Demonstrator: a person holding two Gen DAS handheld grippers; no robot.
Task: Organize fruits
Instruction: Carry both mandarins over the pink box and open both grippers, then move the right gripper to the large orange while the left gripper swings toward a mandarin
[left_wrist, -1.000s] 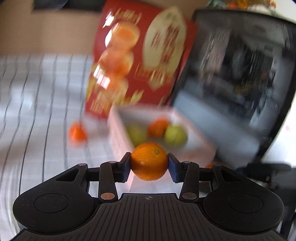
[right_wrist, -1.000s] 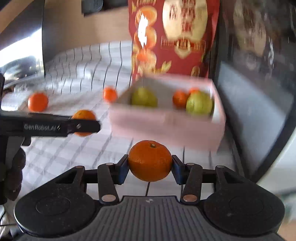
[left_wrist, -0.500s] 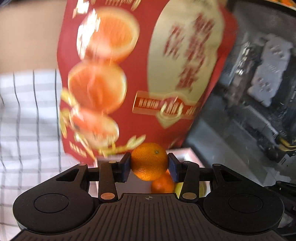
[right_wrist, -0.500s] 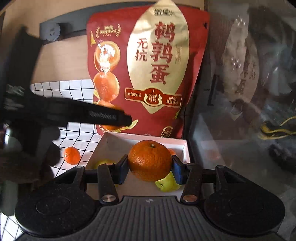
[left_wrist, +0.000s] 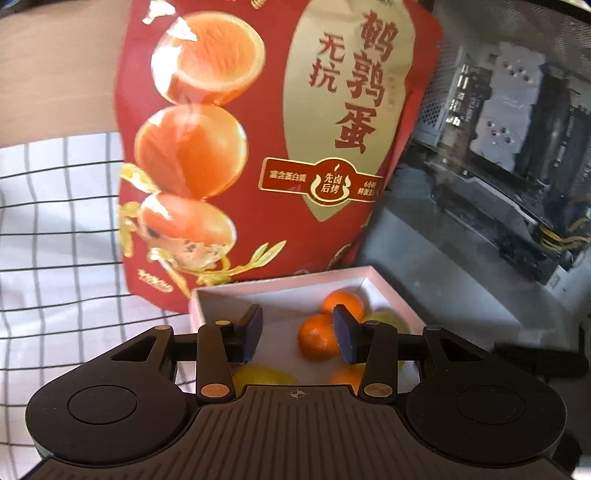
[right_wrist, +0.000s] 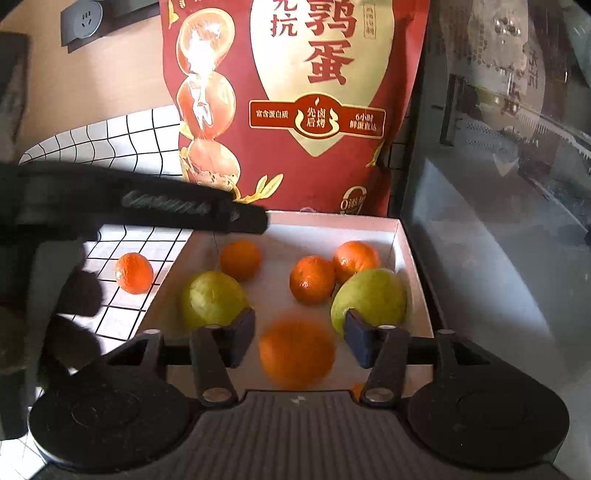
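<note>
My left gripper is open over the white box, with nothing between its pads. Oranges and green fruit lie in the box beneath it. My right gripper hangs over the near side of the same box; its jaws are opening. A blurred orange sits just below the gap, and neither pad touches it. The box also holds two green fruits and three more oranges. The left gripper reaches in from the left above one of them.
A tall red snack bag stands right behind the box. A glass-sided computer case walls off the right. One orange lies on the checked cloth left of the box. A dark gloved hand is at the left edge.
Both grippers moved forward over the box. The orange held by the left gripper is gone from its pads. The right jaws have spread and its orange has slipped down out of them.
</note>
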